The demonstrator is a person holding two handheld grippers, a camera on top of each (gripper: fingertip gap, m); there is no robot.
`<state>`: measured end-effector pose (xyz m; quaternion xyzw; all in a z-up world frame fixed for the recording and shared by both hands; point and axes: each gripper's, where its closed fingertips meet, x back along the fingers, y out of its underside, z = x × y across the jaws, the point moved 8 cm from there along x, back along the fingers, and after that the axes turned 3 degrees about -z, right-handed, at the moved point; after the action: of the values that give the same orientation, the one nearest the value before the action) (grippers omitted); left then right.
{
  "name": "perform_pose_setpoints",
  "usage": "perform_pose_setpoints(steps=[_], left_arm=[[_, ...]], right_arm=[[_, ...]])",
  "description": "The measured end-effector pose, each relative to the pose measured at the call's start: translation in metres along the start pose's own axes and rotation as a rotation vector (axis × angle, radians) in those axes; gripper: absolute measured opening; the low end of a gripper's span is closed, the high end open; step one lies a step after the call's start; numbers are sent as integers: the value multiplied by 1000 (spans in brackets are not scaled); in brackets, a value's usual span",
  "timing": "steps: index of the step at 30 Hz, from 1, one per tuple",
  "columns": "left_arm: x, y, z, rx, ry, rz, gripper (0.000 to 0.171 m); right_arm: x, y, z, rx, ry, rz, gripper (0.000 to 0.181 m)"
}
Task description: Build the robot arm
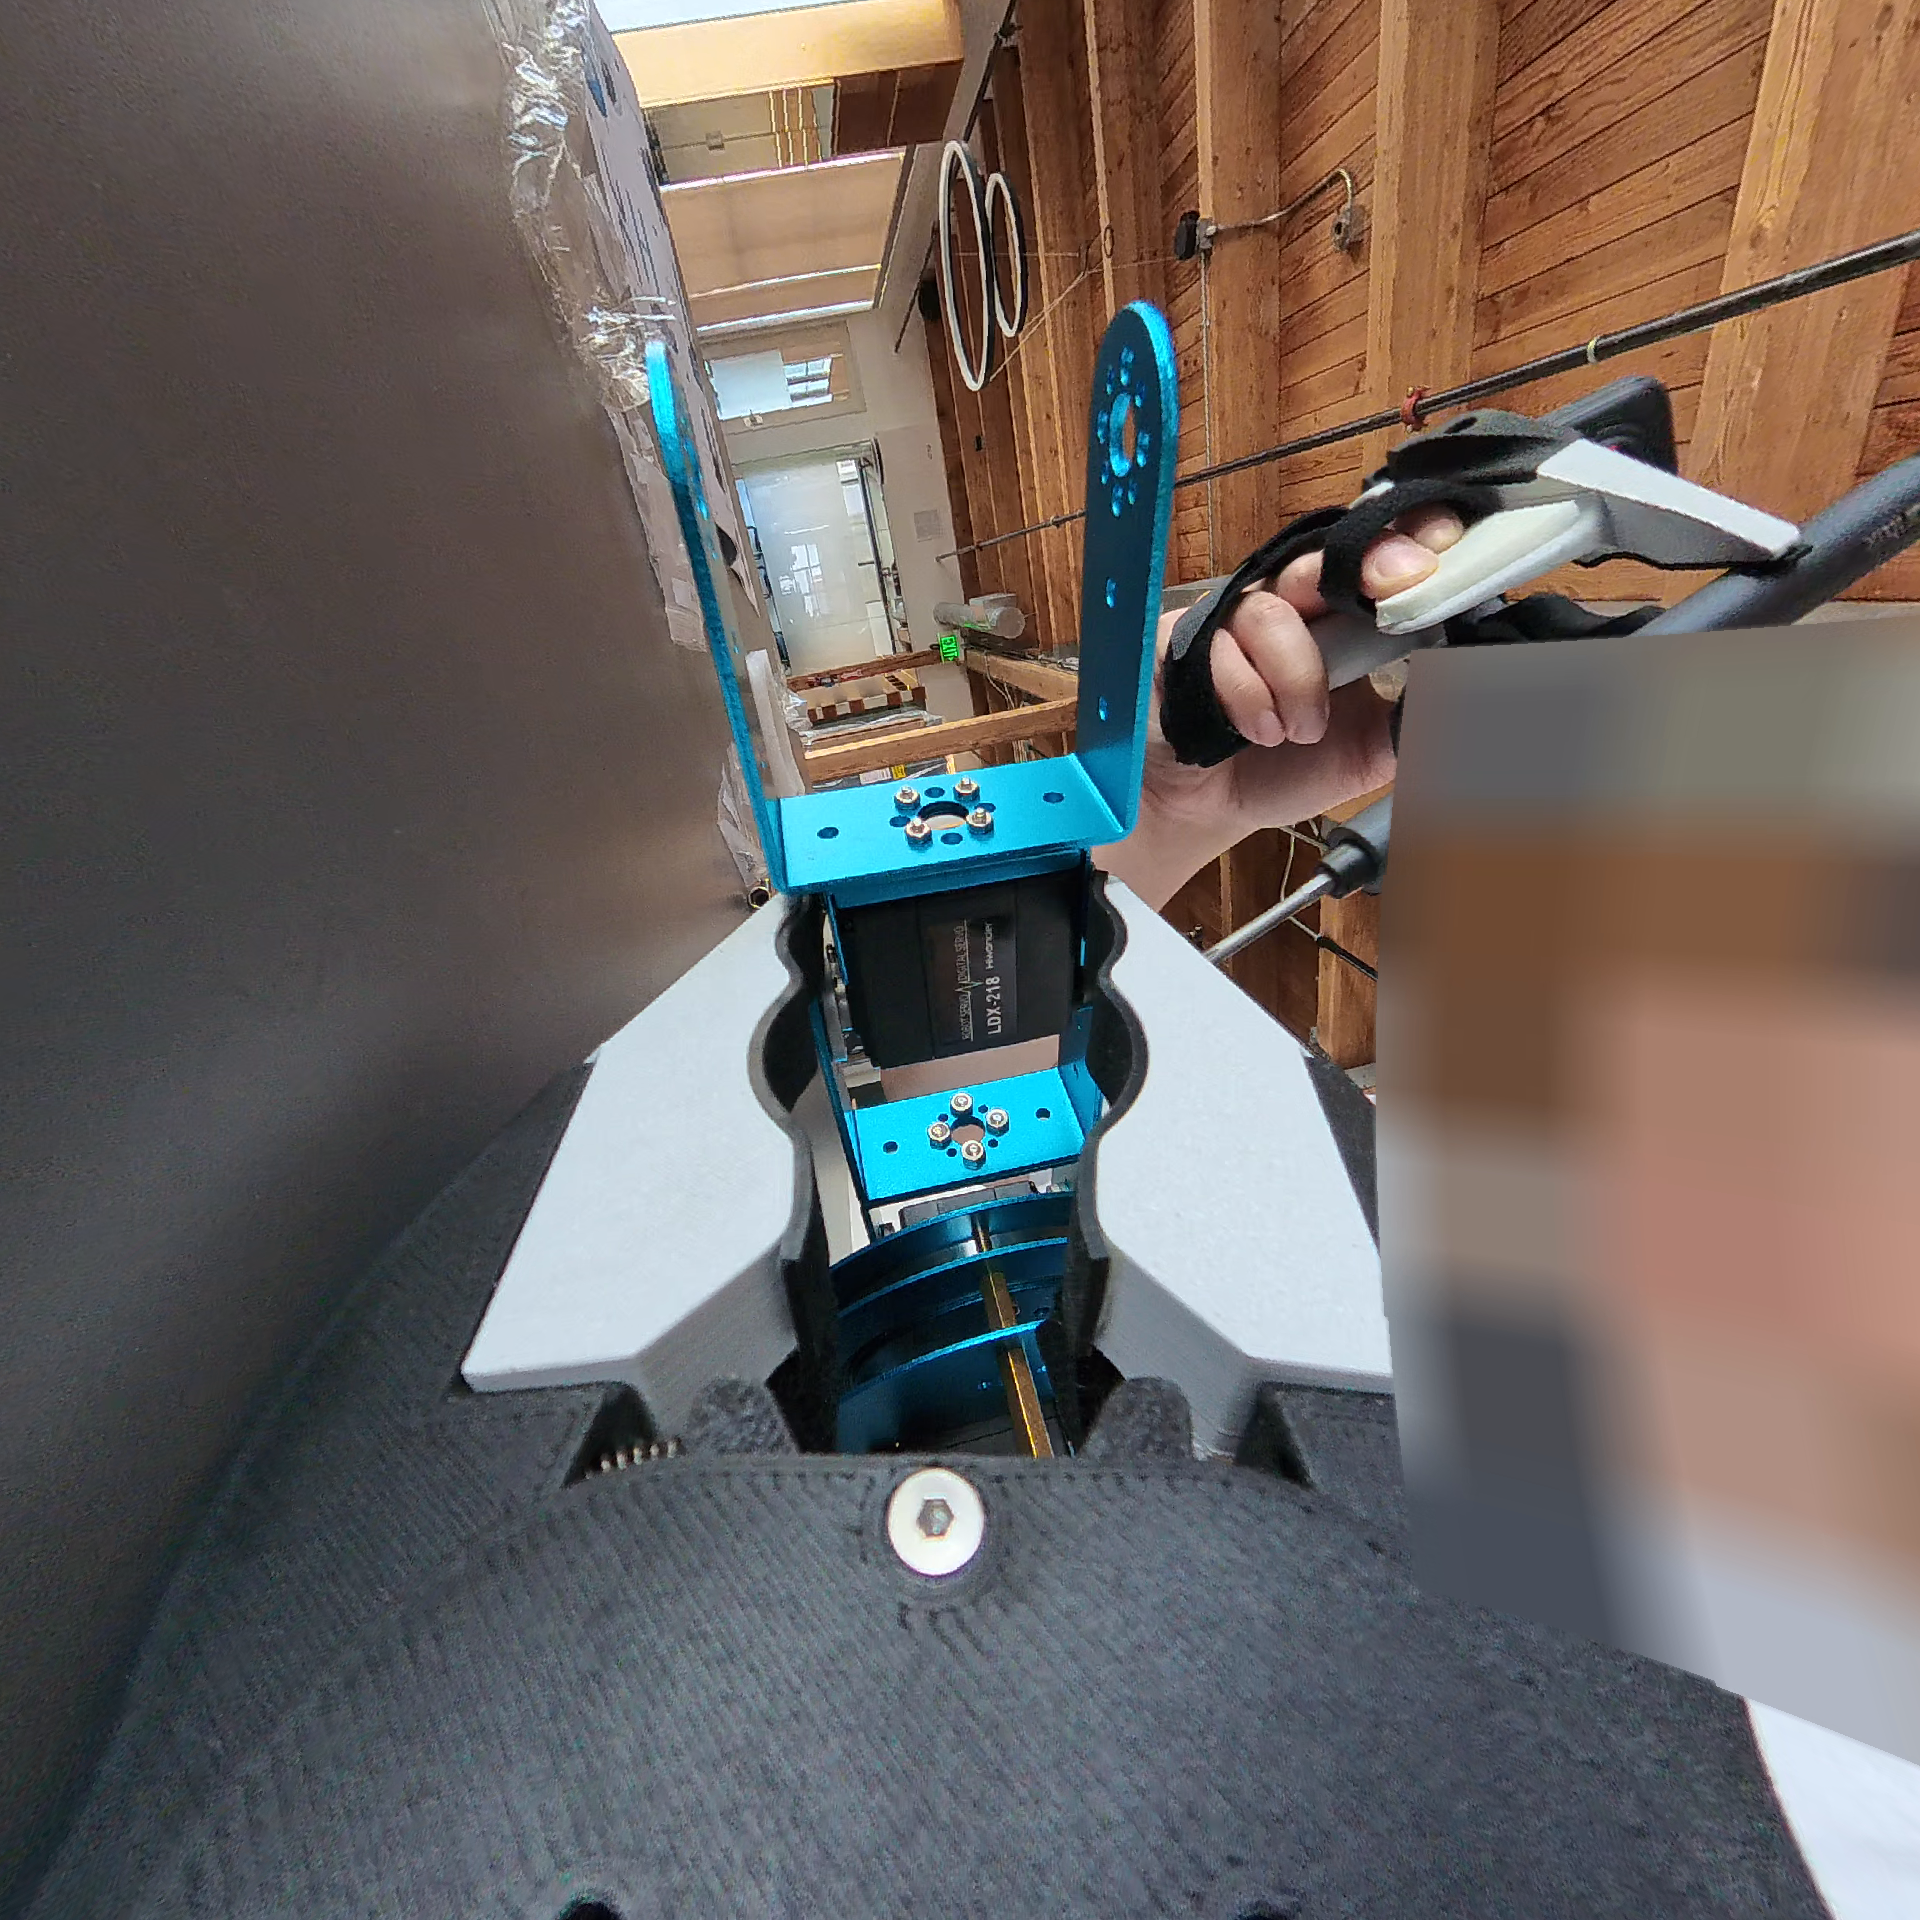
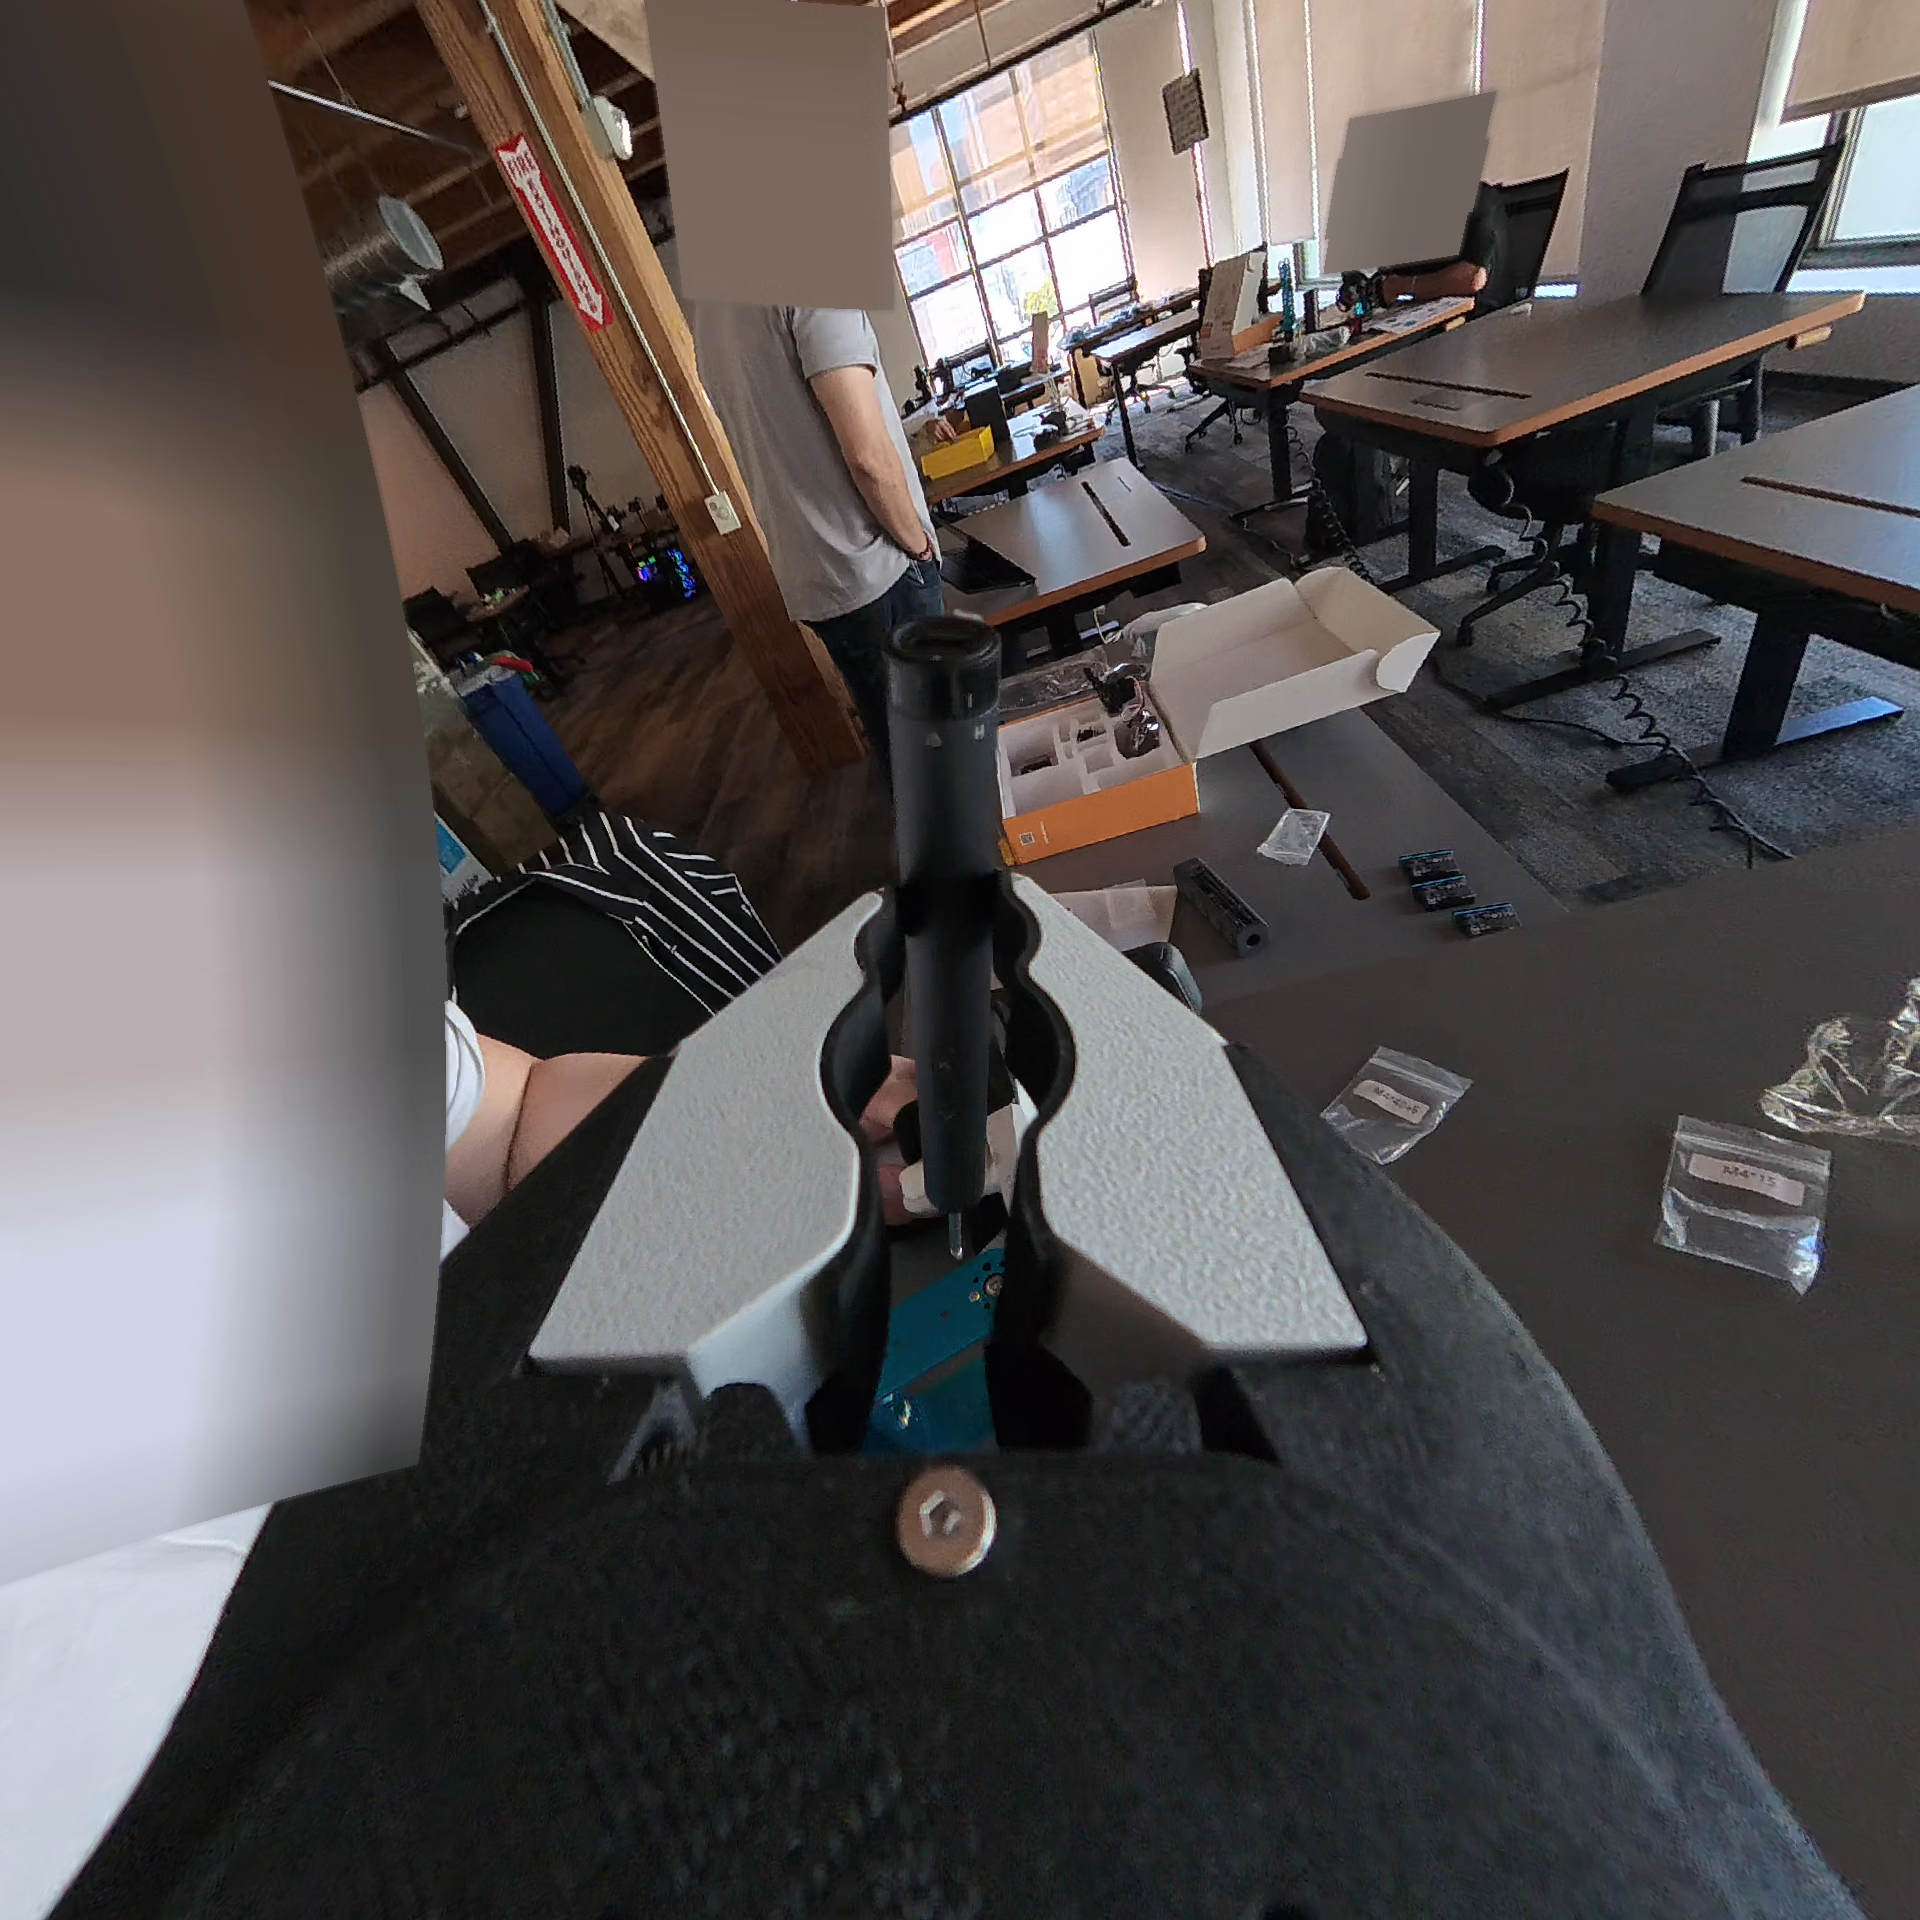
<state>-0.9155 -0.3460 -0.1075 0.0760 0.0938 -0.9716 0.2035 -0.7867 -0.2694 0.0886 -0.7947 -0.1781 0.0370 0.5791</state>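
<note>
Left gripper (image 1: 940,1049): fingers clamped on a blue metal bracket assembly (image 1: 961,1132), gripping its sides around a black motor block (image 1: 956,987)

Blue U-bracket (image 1: 935,821): sticks out past the fingertips, its two arms pointing away; four small nuts sit on its flat base

Right gripper (image 2: 945,997): fingers closed around a dark pen-shaped screwdriver (image 2: 940,831), held upright with its bit pointing down

Bit tip (image 2: 958,1247): just above, or perhaps touching, a screw on a blue plate (image 2: 935,1320); contact cannot be told

Hand (image 1: 1262,675): a strapped hand on the right gripper's handle, just beside the bracket's right arm

Table (image 2: 1558,1091): small clear bags (image 2: 1740,1195) of hardware nearby; farther off an open orange box (image 2: 1101,769)

Risk, slipping: judged likely if the bit is tilted off the screw head, it may skate and scratch the plate

Risk, twisting: turning force could rotate the assembly between the left fingers, since they hold only its narrow sides

Risk, lost parts: a loosened screw could drop out of sight
</note>
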Motion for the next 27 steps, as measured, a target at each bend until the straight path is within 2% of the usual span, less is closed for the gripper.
perform_pose_setpoints(steps=[27], left_arm=[[-2, 0, 1, -4, -3, -7, 50]], right_arm=[[-14, 10, 5, 18, -19, -43, 16]])
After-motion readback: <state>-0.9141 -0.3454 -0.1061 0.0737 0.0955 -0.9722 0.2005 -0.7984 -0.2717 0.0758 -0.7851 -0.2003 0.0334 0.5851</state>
